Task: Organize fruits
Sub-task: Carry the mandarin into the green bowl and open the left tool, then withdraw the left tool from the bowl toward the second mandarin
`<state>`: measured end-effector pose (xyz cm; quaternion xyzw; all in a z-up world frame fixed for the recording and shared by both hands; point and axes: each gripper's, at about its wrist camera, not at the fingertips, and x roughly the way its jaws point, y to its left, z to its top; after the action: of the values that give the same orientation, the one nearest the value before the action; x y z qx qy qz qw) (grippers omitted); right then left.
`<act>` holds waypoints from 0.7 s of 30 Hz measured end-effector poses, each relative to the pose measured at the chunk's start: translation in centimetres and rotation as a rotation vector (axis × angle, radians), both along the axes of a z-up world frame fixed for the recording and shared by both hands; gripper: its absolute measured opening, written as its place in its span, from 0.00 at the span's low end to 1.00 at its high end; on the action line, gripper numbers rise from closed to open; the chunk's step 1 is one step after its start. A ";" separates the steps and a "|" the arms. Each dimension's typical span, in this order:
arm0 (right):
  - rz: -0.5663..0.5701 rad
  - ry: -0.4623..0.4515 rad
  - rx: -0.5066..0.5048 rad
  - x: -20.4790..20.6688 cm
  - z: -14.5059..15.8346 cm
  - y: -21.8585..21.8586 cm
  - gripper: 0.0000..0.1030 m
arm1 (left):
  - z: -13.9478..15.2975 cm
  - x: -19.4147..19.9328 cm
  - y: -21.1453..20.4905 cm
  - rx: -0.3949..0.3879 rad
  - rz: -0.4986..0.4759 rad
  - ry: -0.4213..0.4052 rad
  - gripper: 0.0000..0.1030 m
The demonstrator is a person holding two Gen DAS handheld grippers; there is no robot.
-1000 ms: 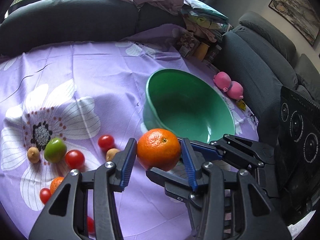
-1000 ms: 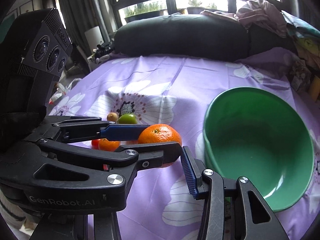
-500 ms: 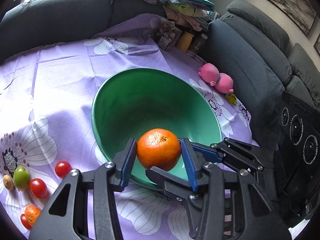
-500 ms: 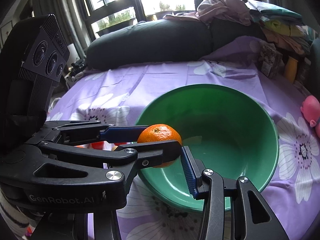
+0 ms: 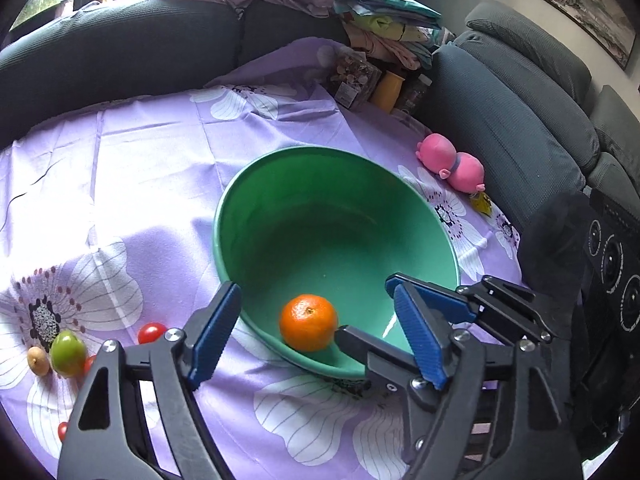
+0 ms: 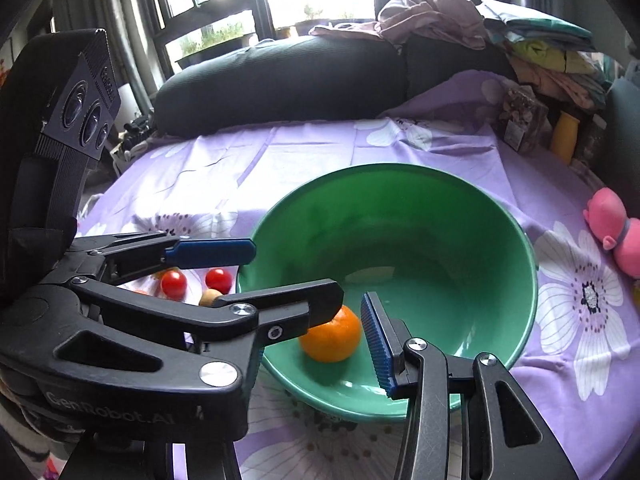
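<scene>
Purple floral cloth covers the tabletop (image 5: 160, 168), dark sofa behind, clothes piled upper centre of frame. Lower left of the left wrist view: loose fruit still out on the cloth, a tan small fruit (image 5: 38, 361), a green fruit (image 5: 68, 352), a cherry tomato (image 5: 151, 332); a further red one sits at the frame's bottom left edge, partly hidden. Centre: the left gripper (image 5: 316, 328) has its jaws spread wide and holds nothing, hanging over the near rim of the green bowl (image 5: 320, 168). The orange (image 5: 308, 322) sits inside the bowl on the sloped near wall, free of both pads. In the right wrist view the right gripper (image 6: 352, 312) looks open with nothing gripped, though one finger crosses in front of the orange (image 6: 332, 339), so the gap is only partly readable. Far right: pink plush toy (image 5: 450, 162) on the cloth by the sofa. Risks, as a guess: the orange may roll on the curved wall; the two grippers are crowded at the near rim, so pulling away carelessly could clip the rim and tip or shove the bowl; remaining fruits are small and round, easy to nudge off the cloth edge.
</scene>
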<state>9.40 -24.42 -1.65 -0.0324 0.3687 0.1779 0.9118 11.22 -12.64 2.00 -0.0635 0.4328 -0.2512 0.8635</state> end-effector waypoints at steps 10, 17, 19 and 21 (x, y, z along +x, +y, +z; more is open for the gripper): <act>0.006 -0.086 -0.092 -2.8 1.8 1.7 0.50 | 2.2 -3.6 5.0 0.024 0.118 -0.071 0.96; 0.064 -0.103 -0.100 -4.6 2.4 3.6 0.51 | 1.9 -6.6 9.0 0.018 0.224 -0.056 0.99; 0.090 -0.100 -0.095 -5.1 2.4 4.3 0.51 | 1.5 -7.5 10.0 0.023 0.252 -0.042 0.99; 0.116 -0.090 -0.082 -5.5 2.4 5.0 0.51 | 1.0 -8.2 11.0 0.025 0.283 -0.021 0.99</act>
<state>3.88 -19.43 0.79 -0.0991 0.3318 0.2134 0.9135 3.05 -1.64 3.02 -0.1106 0.4137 -0.1225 0.8953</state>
